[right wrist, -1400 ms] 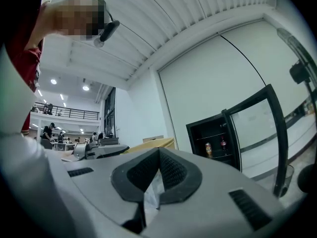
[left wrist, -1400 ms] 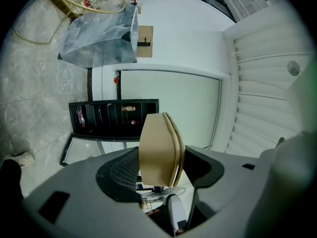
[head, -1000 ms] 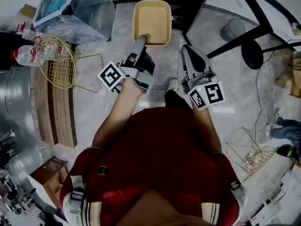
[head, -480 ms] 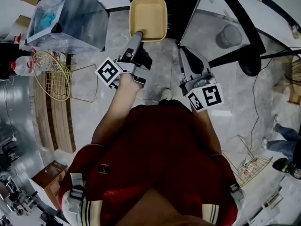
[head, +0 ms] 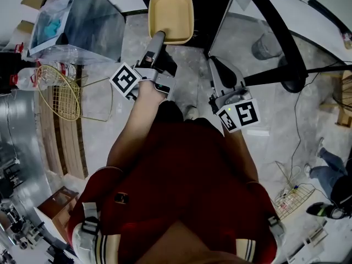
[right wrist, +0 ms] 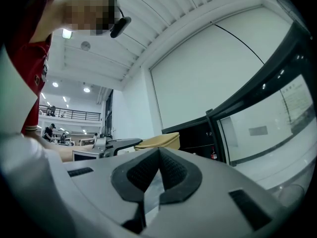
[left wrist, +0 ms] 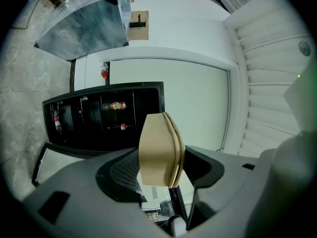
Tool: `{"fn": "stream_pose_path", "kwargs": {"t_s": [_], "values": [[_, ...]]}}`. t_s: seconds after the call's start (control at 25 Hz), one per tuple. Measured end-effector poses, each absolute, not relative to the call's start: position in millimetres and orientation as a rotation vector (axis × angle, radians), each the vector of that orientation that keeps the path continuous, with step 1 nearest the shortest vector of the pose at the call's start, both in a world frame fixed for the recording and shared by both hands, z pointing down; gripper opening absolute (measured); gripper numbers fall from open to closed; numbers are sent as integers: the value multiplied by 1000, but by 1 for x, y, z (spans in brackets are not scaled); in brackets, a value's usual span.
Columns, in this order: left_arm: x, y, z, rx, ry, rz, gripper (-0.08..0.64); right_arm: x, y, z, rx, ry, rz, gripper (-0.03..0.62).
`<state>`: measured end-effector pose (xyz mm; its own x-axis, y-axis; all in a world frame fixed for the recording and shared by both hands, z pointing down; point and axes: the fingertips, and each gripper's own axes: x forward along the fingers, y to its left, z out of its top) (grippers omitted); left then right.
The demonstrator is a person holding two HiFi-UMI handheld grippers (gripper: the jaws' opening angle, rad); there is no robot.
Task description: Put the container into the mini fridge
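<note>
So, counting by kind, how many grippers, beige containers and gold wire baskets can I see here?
grippers: 2, the left gripper and the right gripper
beige container: 1
gold wire basket: 1
total: 4

The mini fridge (left wrist: pixel 99 118) stood open ahead, with bottles (left wrist: pixel 117 104) only on its back shelf. Its glass door (head: pixel 247 37) jutted out at the right and a grey box (head: pixel 82 21) flanked its left.

Container (head: pixel 171 16): tan shallow tub, rounded corners, empty, open side up, roughly level. Near rim clamped between jaws of left gripper (head: pixel 159 36), held off floor, just before mini fridge (head: pixel 212 7). Mini fridge: black, door swung open, interior dark, few small bottles on shelves (left wrist: pixel 116 105).
</note>
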<state>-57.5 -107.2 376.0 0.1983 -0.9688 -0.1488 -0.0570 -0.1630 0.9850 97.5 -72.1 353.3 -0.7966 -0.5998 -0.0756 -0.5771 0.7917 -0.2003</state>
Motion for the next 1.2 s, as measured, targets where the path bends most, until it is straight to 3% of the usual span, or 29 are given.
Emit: {"fn": "stream_pose_path", "kwargs": {"t_s": [1.2], "values": [[-118,-341,404,1468,-868,-1053,270,36,-226,359,-1301,2804,-199,-2]]}}
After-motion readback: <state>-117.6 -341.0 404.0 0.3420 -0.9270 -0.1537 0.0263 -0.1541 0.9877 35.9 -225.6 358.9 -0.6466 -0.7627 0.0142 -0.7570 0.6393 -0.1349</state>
